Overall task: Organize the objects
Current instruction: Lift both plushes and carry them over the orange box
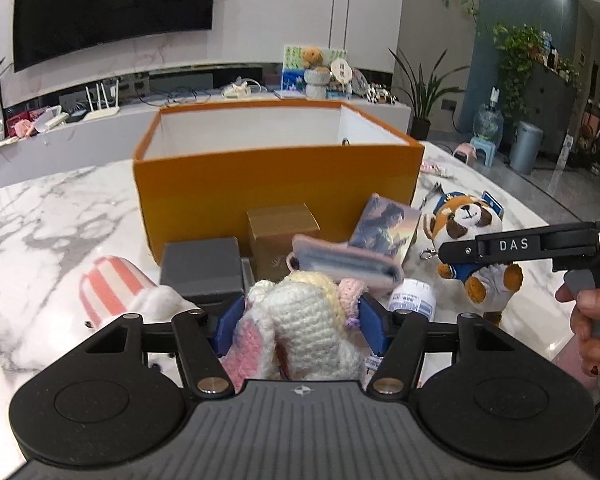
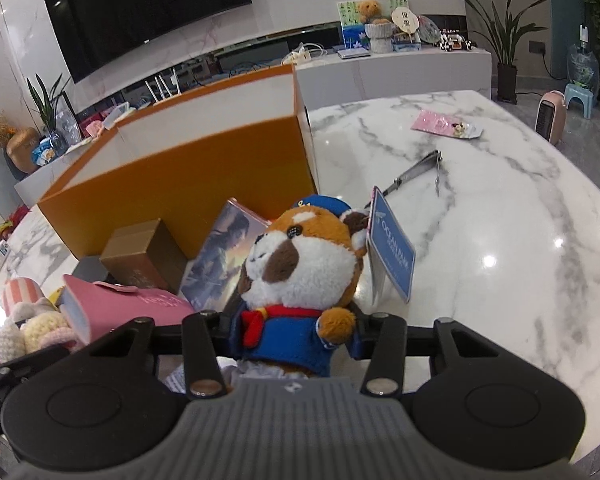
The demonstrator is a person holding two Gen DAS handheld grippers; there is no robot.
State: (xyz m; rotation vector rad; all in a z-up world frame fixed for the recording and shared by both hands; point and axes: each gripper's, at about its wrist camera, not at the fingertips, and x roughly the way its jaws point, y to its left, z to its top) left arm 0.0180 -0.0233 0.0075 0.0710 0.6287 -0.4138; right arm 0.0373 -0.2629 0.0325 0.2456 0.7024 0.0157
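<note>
My left gripper is shut on a crocheted toy of white, pink and yellow yarn, with the blue pads pressing on both its sides. My right gripper is shut on a red panda plush in a blue jacket and red scarf, gripped at the body. A blue paper tag hangs from the plush's ear. In the left wrist view the same plush hangs in the right gripper, with a hand on the trigger. Just behind both stands an open orange box, white inside.
Against the box front stand a gold carton, a grey box, a pink wallet and a picture card pack. A white bottle and a pink striped item lie nearby. A metal clipper and pink packet lie on the marble table.
</note>
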